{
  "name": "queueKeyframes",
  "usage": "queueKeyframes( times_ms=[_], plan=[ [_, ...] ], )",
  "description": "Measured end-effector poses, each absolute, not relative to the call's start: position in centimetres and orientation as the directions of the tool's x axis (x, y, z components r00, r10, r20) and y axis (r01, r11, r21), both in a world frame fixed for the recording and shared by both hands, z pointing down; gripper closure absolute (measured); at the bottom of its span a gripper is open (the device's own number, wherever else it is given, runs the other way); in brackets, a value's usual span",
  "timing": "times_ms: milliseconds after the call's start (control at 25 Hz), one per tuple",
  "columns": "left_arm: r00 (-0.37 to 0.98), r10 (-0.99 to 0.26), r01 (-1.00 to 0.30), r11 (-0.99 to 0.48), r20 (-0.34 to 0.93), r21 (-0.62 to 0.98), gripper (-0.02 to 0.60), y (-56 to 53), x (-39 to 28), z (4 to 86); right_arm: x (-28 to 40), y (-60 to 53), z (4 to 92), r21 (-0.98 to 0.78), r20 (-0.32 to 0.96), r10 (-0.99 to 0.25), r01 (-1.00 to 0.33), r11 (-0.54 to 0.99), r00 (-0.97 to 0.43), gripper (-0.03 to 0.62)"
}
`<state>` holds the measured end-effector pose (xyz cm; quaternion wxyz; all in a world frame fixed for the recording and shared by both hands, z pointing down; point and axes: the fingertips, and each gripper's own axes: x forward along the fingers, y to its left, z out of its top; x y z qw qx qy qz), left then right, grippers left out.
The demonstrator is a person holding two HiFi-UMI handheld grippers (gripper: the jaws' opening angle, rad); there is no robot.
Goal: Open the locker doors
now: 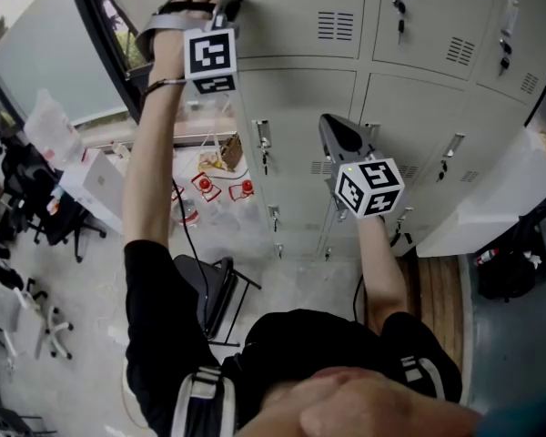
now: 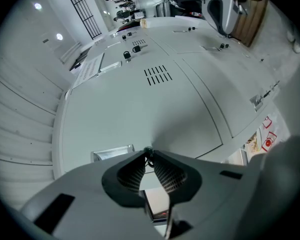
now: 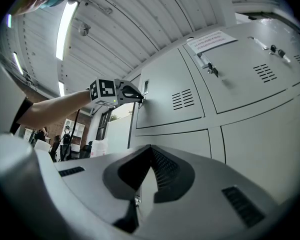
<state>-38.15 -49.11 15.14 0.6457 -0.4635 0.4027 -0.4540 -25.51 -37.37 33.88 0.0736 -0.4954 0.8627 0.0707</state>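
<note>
Grey locker doors [image 1: 300, 16] fill the wall ahead. My left gripper [image 1: 231, 0] is raised to the top left door [image 2: 140, 104], beside its metal latch plate [image 2: 112, 153]. Its jaws are shut on a small dark key [image 2: 148, 151] at the fingertips. The right gripper view shows the left gripper [image 3: 138, 97] at that door's left edge [image 3: 170, 101]. My right gripper [image 1: 328, 121] is lower, in front of the middle row of doors, and is shut with nothing between its jaws [image 3: 150, 148]. Neighbouring doors carry dark keys [image 1: 400, 12] in their latches.
A black chair [image 1: 214, 289] stands on the floor below my left arm, with red-labelled bags [image 1: 223, 187] by the locker's left side. A white box [image 1: 491, 208] sits at the right. A paper notice [image 3: 212, 41] is stuck on an upper door.
</note>
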Motion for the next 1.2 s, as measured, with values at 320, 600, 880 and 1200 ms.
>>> queueKeyframes(
  times_ms=[320, 600, 880, 1200],
  plan=[
    [0.26, -0.956, 0.172, 0.184, -0.136, -0.968, 0.46, -49.0, -38.3, 14.8, -25.2, -37.4, 34.2, 0.04, -0.192, -0.846, -0.866, 0.499, -0.497, 0.576],
    [0.326, -0.936, -0.011, 0.134, -0.13, -0.991, 0.443, -48.1, -38.0, 14.7, -25.4, -37.4, 34.3, 0.038, -0.189, -0.843, -0.862, 0.506, -0.503, 0.576],
    [0.453, -0.878, -0.389, -0.04, -0.153, -0.92, 0.445, -45.6, -37.8, 14.2, -25.8, -37.3, 34.7, 0.043, -0.175, -0.84, -0.856, 0.515, -0.514, 0.576],
    [0.533, -0.83, -0.583, -0.22, -0.164, -0.782, 0.446, -44.5, -37.8, 15.9, -26.5, -37.6, 34.4, 0.052, -0.166, -0.828, -0.844, 0.534, -0.535, 0.576]
  ],
)
